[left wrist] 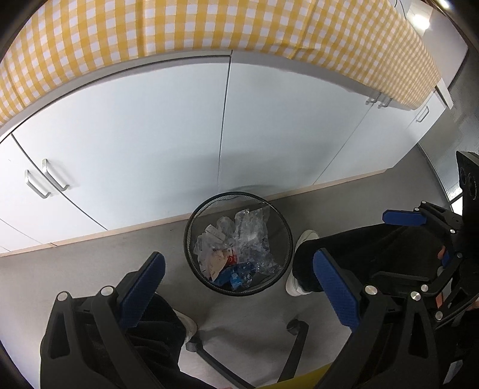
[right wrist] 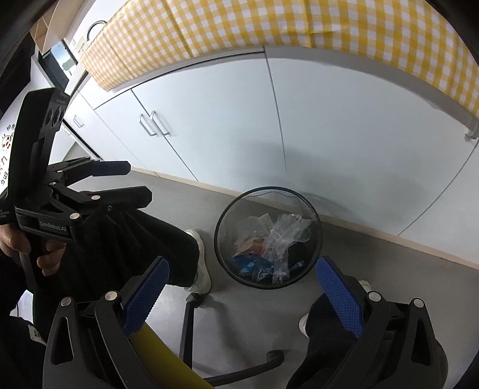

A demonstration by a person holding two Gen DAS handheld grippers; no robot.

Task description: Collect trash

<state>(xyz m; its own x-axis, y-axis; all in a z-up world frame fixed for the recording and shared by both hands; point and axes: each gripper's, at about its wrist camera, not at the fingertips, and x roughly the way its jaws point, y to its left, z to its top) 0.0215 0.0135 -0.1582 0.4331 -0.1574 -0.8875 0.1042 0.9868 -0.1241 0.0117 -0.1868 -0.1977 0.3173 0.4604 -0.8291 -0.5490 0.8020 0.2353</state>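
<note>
A black wire-mesh waste bin (left wrist: 191,260) stands on the grey floor by the white cabinets; it also shows in the right wrist view (right wrist: 221,239). It holds crumpled clear plastic (left wrist: 251,236), paper scraps and blue wrappers (right wrist: 248,264). My left gripper (left wrist: 239,281) hangs above the bin, open and empty. My right gripper (right wrist: 242,287) is also above the bin, open and empty. The right gripper shows at the right in the left wrist view (left wrist: 386,235), and the left gripper at the left in the right wrist view (right wrist: 134,182).
White cabinet doors (left wrist: 149,134) with metal handles stand behind the bin under a yellow checked tablecloth (left wrist: 179,27). The person's legs and white shoes (right wrist: 202,269) flank the bin. A chair base with castors (left wrist: 293,344) and a yellow seat edge (right wrist: 161,359) lie below.
</note>
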